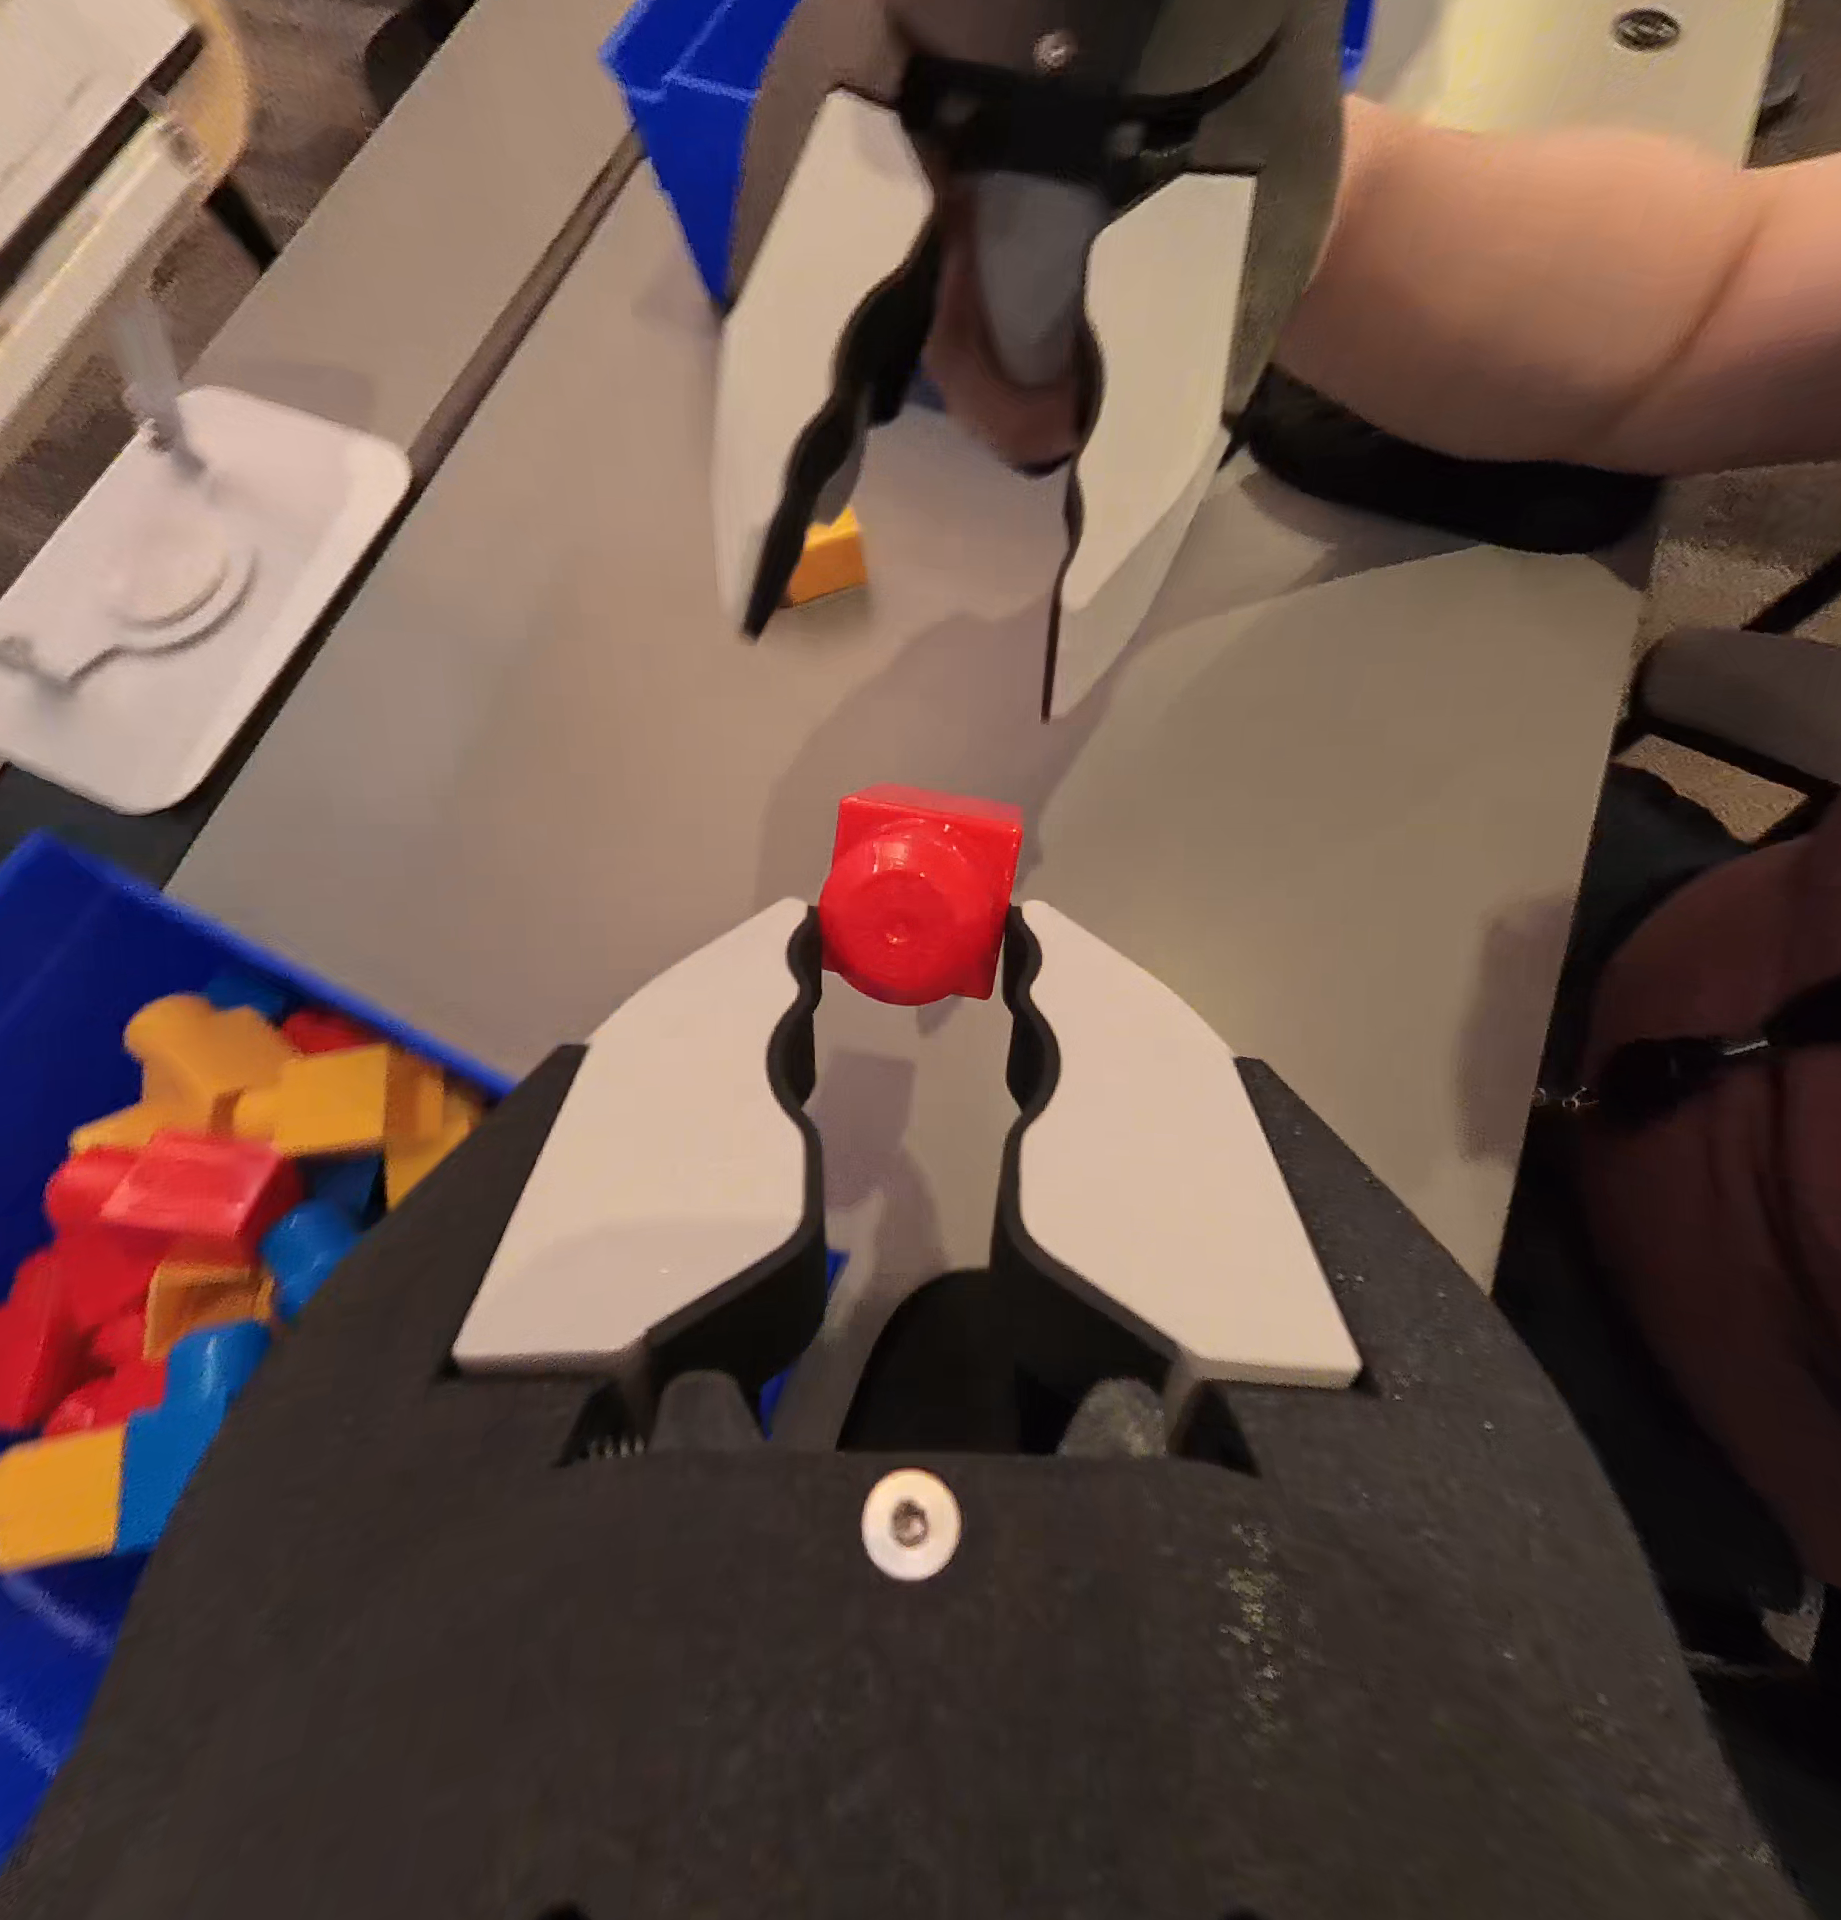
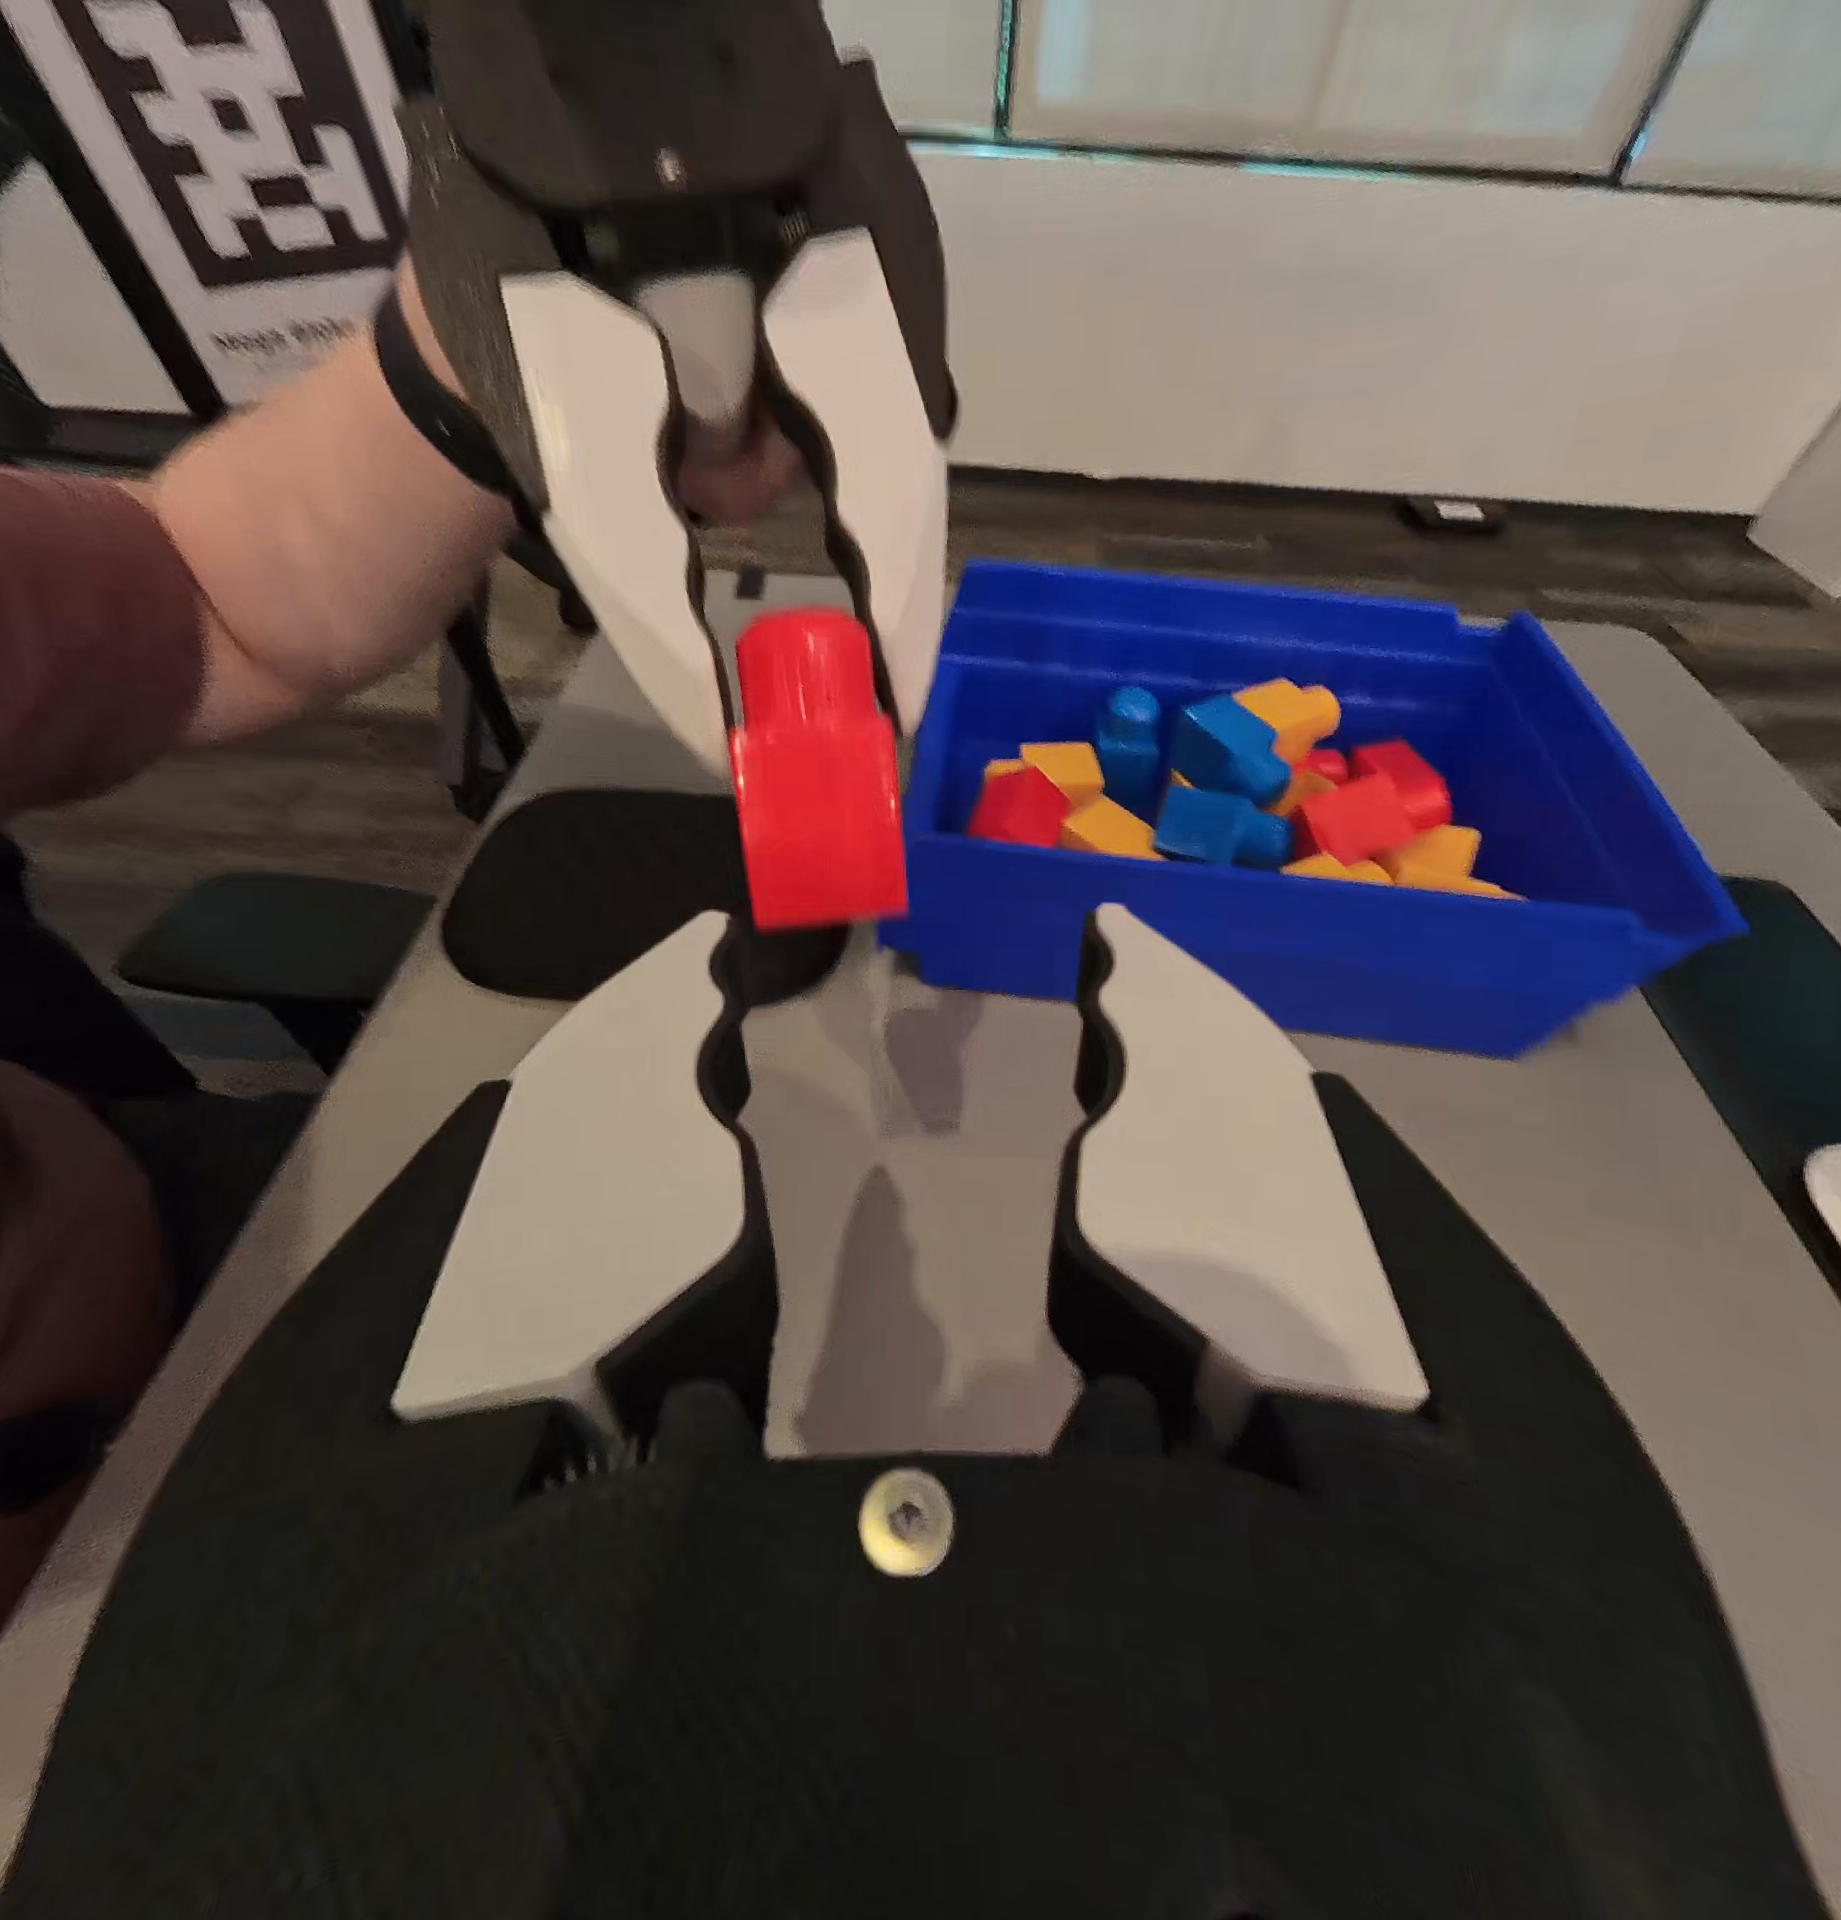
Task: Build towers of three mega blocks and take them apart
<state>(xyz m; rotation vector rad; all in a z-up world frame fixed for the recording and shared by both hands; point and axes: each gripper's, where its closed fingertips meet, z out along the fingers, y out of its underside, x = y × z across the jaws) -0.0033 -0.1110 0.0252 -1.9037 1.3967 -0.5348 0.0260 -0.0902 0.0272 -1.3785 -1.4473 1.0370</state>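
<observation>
The left gripper [image 1: 914, 935] is clamped on a red block [image 1: 921, 899], held clear of the grey surface [image 1: 500, 748], its round stud pointing back toward the gripper's own body and its hollow base facing forward. The right gripper [image 2: 900, 940] faces it from across the surface, fingers spread apart and empty. A yellow block [image 1: 828, 551] sits on the surface just beyond the right gripper's tips, so that gripper looks nearer to it. The remaining blocks lie in the blue bin [image 2: 1363, 966].
</observation>
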